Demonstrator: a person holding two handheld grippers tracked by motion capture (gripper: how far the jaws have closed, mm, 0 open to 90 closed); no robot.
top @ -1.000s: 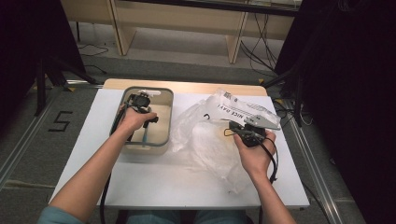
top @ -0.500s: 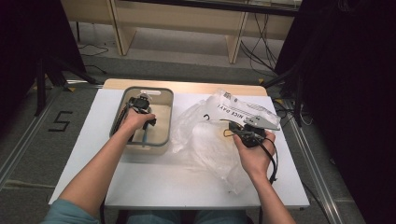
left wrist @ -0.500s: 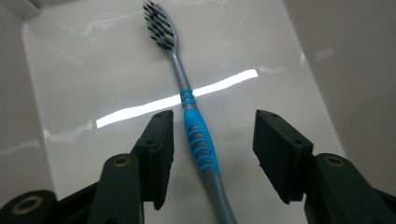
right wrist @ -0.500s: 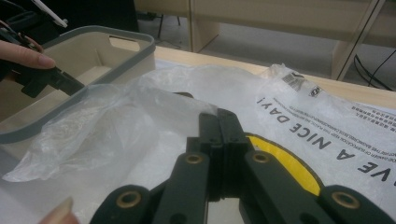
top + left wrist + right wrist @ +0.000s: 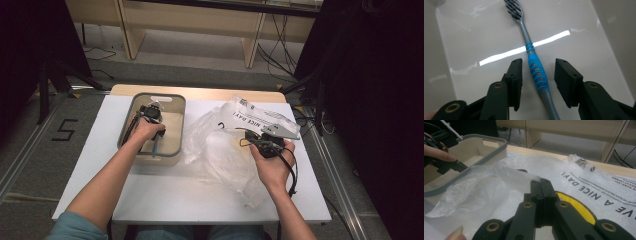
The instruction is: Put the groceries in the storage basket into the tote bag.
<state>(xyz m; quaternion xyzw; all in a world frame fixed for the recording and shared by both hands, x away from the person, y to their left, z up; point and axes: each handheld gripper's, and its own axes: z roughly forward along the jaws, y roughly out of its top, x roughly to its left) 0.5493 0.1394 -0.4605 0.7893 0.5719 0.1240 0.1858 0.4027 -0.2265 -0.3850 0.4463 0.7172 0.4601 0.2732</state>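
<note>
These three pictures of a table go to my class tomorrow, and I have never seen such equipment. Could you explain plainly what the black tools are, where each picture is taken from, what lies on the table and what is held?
A person sits at a white table with a hand-held two-jaw gripping tool in each hand. The high view looks down from above. The other two pictures come from cameras riding on the tools, looking along their black jaws.

On the table stand a beige tub with a grey rim and a crumpled clear plastic bag printed with "NICE DAY".

The left tool reaches into the tub. Its jaws have just been closing around a blue and grey toothbrush lying on the bottom, but gaps remain on both sides, so nothing is gripped yet.

The right tool rests at the bag, jaws together. Whether they pinch the plastic is unclear.
</note>
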